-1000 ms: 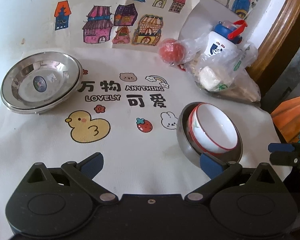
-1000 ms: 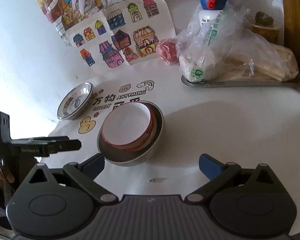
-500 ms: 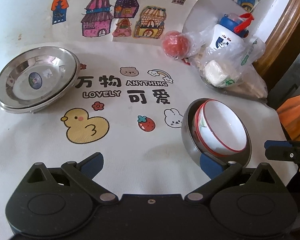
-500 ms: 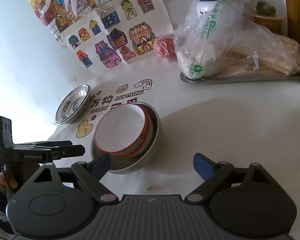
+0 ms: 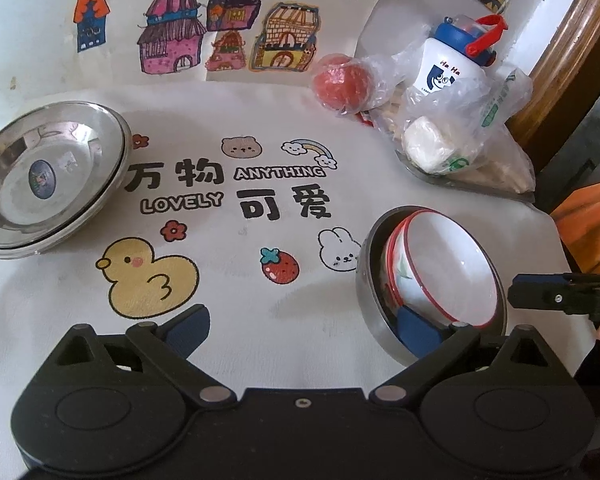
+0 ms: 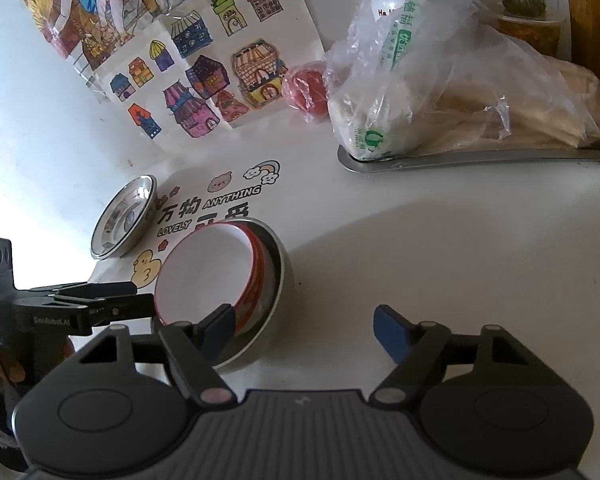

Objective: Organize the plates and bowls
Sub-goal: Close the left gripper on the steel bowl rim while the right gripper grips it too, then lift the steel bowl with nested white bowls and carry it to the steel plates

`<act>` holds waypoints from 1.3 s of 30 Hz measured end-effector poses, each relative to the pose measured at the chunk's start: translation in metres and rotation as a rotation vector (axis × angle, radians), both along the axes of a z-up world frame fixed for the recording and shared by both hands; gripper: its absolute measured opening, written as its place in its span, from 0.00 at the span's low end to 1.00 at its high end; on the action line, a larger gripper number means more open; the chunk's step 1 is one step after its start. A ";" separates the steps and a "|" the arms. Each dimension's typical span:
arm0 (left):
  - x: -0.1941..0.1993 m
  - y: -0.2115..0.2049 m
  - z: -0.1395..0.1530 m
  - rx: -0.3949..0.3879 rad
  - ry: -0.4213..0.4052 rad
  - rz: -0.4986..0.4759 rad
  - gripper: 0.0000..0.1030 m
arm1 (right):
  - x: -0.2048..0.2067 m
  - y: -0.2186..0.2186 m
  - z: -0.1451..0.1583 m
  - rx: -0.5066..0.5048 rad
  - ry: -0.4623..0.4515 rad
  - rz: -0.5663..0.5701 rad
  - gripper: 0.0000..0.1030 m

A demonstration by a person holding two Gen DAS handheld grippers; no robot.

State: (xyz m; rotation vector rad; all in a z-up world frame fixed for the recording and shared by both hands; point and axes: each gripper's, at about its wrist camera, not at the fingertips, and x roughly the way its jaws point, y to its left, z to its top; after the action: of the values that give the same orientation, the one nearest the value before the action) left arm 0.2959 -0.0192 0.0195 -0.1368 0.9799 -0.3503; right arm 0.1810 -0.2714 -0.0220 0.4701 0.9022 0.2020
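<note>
- Bowls: a steel bowl (image 5: 370, 304) holds nested white bowls with red rims (image 5: 444, 276), the stack tilted inside it. It sits on the table directly ahead of both tongs, under the right fingertip of the left gripper (image 5: 304, 326) and under the left fingertip of the right gripper (image 6: 306, 330).
- The printed mat (image 5: 260, 184) (a duck, a strawberry, a rabbit and the words "ANYTHING LOVELY") spreads ahead of the left gripper; the steel bowl stands at its right edge.
- The steel plates (image 5: 48, 176), stacked, lie at the mat's left edge, far ahead and left of the left gripper and well apart from the bowls.
- A steel tray (image 6: 480, 158) with plastic bags (image 6: 440, 92) on it sits far ahead and right of the right gripper; a white bottle (image 5: 448, 64) with a blue cap stands among the bags.
- A sheet of coloured house drawings (image 5: 204, 28) lies beyond the mat.
- A red ball (image 5: 342, 82), wrapped in plastic, lies just left of the bags.
- Left gripper: jaws spread wide, nothing pinched; its right pad overlaps the steel bowl's near rim in its own view (contact cannot be told).
- Right gripper: jaws closing, still apart, with only bare table between them; its left pad lies over the near rim of the bowl stack without a visible grip.
</note>
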 end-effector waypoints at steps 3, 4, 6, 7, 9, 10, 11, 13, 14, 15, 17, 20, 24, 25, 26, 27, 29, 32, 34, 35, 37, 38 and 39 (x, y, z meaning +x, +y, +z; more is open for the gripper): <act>0.004 0.000 0.000 -0.008 0.018 -0.016 0.91 | 0.004 0.001 -0.001 -0.008 0.009 0.005 0.71; 0.005 0.000 0.000 -0.016 0.025 -0.019 0.88 | 0.005 0.001 -0.001 -0.010 0.011 0.008 0.70; 0.007 0.000 0.000 -0.030 0.037 -0.024 0.85 | 0.007 0.002 -0.002 -0.014 0.018 0.014 0.68; 0.009 0.000 0.000 -0.031 0.044 -0.028 0.85 | 0.008 0.002 -0.002 -0.016 0.021 0.017 0.66; 0.013 -0.001 -0.002 -0.032 0.055 -0.030 0.83 | 0.010 0.003 -0.004 -0.021 0.032 0.021 0.62; 0.015 -0.002 -0.003 -0.037 0.064 -0.031 0.81 | 0.011 0.004 -0.004 -0.021 0.035 0.023 0.61; 0.017 -0.002 -0.004 -0.043 0.073 -0.032 0.77 | 0.012 0.004 -0.005 -0.018 0.039 0.024 0.59; 0.020 -0.004 -0.006 -0.055 0.087 -0.038 0.71 | 0.015 0.004 -0.005 -0.013 0.046 0.029 0.56; 0.021 -0.005 -0.007 -0.059 0.091 -0.042 0.67 | 0.016 0.004 -0.006 -0.012 0.048 0.031 0.55; 0.022 -0.007 -0.007 -0.064 0.095 -0.046 0.65 | 0.017 0.005 -0.006 -0.011 0.050 0.034 0.54; 0.023 -0.008 -0.007 -0.080 0.100 -0.051 0.53 | 0.019 0.005 -0.004 -0.005 0.052 0.042 0.45; 0.023 -0.009 -0.006 -0.120 0.113 -0.063 0.38 | 0.021 0.007 -0.001 0.011 0.056 0.054 0.35; 0.022 -0.011 -0.005 -0.137 0.107 -0.073 0.31 | 0.022 0.007 -0.001 0.030 0.069 0.052 0.33; 0.022 -0.012 -0.005 -0.138 0.106 -0.072 0.30 | 0.022 0.007 -0.001 0.037 0.072 0.049 0.32; 0.022 -0.011 -0.005 -0.143 0.108 -0.068 0.29 | 0.023 0.006 -0.001 0.044 0.075 0.047 0.31; 0.022 -0.011 -0.006 -0.151 0.110 -0.064 0.28 | 0.023 0.006 -0.002 0.051 0.076 0.047 0.30; 0.021 -0.011 -0.006 -0.161 0.111 -0.058 0.19 | 0.022 0.006 -0.002 0.080 0.077 0.048 0.18; 0.018 -0.016 -0.004 -0.150 0.101 -0.066 0.15 | 0.023 0.007 -0.001 0.084 0.083 0.042 0.17; 0.017 -0.019 -0.003 -0.134 0.091 -0.066 0.15 | 0.023 0.008 -0.001 0.080 0.083 0.037 0.17; 0.017 -0.018 -0.003 -0.139 0.093 -0.061 0.15 | 0.022 0.009 0.000 0.078 0.083 0.036 0.16; 0.017 -0.016 -0.004 -0.154 0.100 -0.053 0.15 | 0.022 0.010 -0.001 0.077 0.083 0.028 0.16; 0.017 -0.015 -0.004 -0.155 0.097 -0.049 0.15 | 0.022 0.011 -0.001 0.075 0.081 0.028 0.16; 0.016 -0.016 -0.004 -0.148 0.090 -0.046 0.15 | 0.023 0.012 -0.001 0.074 0.080 0.026 0.16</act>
State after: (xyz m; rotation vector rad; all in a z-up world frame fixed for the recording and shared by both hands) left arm 0.3123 -0.0349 0.0157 -0.2659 1.0469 -0.4625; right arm 0.2036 -0.2594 -0.0226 0.5383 0.9824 0.2425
